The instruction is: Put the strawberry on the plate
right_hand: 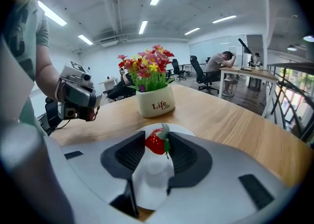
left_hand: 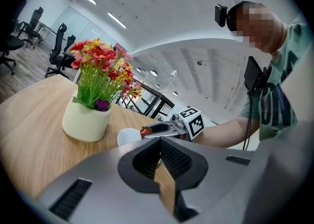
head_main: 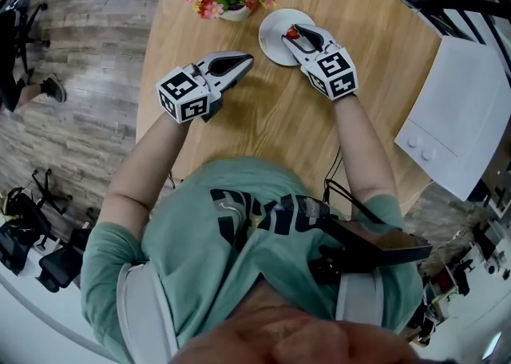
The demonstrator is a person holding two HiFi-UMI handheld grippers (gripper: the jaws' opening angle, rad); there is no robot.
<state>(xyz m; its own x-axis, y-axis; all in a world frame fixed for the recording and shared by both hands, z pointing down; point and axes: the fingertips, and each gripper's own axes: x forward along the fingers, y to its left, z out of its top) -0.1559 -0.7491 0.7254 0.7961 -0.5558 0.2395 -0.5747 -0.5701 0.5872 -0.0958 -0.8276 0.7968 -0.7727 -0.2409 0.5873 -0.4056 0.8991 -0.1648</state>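
the right tongs [right_hand: 158,140] grasp the strawberry [right_hand: 154,144] just over the plate [head_main: 273,46] at one o'clock on the worktop [head_main: 271,127]. the left tongs [head_main: 243,60] sit clenched, empty. the placing step likely needs only lowering and release.

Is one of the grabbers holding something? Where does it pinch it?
Yes. The right gripper pinches the strawberry by its red sides, between its fingertips, over the plate. The left gripper is shut and holds nothing.
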